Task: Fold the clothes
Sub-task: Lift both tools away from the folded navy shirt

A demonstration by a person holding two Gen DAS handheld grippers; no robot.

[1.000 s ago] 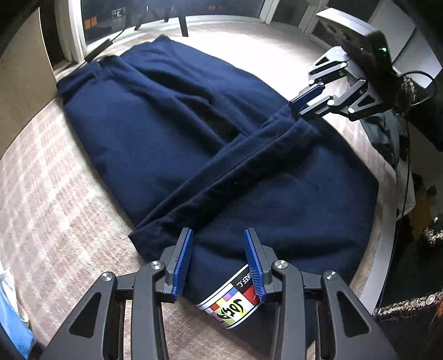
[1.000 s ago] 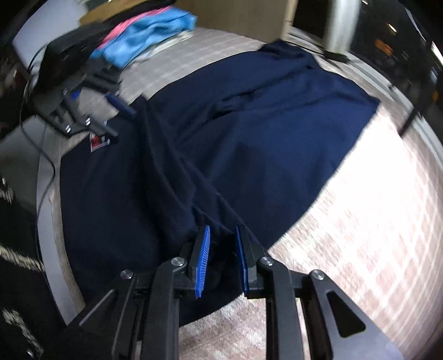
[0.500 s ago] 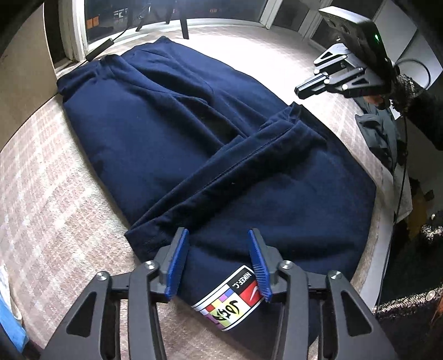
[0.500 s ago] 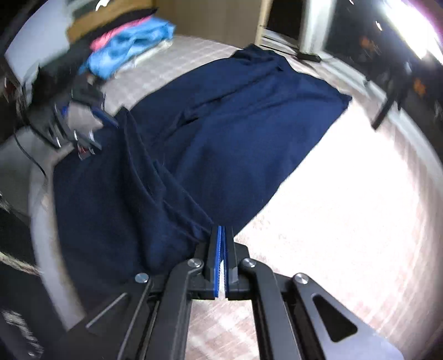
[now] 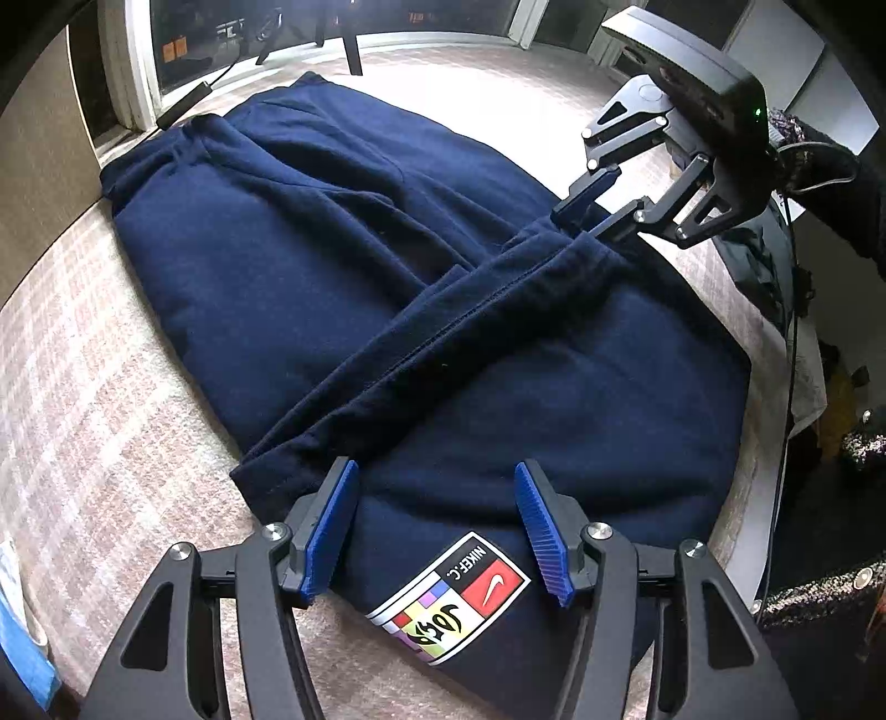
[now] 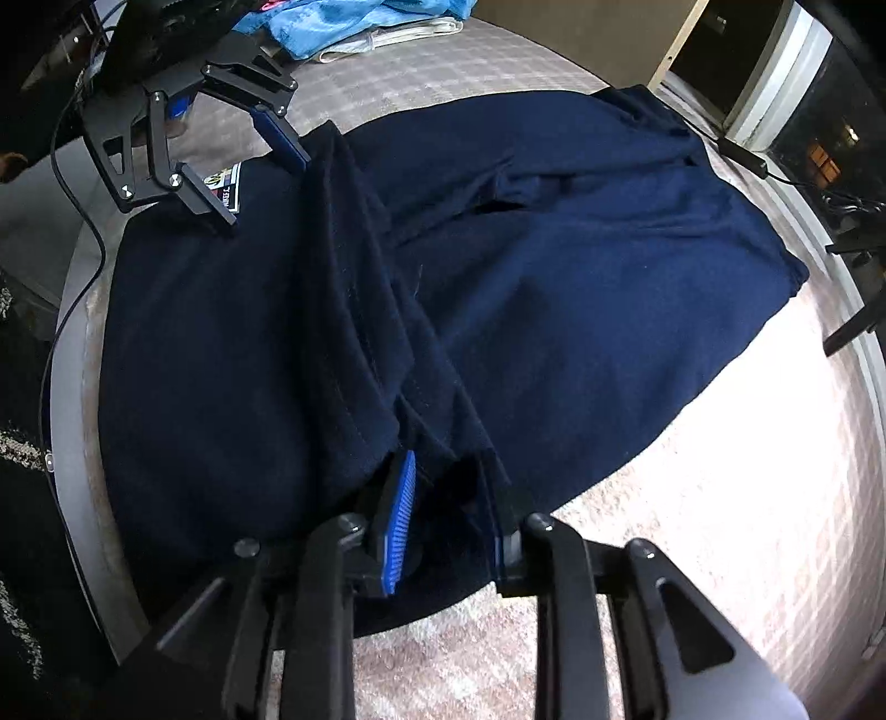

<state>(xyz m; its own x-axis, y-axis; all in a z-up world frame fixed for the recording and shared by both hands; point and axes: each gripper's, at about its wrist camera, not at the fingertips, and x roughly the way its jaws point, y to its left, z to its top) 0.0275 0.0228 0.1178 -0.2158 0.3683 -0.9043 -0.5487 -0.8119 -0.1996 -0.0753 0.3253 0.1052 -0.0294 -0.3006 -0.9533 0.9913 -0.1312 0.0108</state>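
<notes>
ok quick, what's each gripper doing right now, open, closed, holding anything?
Left gripper: open, just been widening, holding nothing.
Right gripper: jaws just reopened slightly; navy garment fold between them, grip unclear.

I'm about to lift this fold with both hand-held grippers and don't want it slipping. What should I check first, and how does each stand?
1. Left hand-held gripper gripping the navy garment: not ok; jaws have just been opening, pads off the cloth.
2. Right hand-held gripper has cloth between its pads: ok; the folded edge sits there.
3. Right grip firm: cannot tell; jaws just opened slightly.
4. Logo patch end lying flat: ok.
5. Blue clothes clear of the garment: ok.
</notes>
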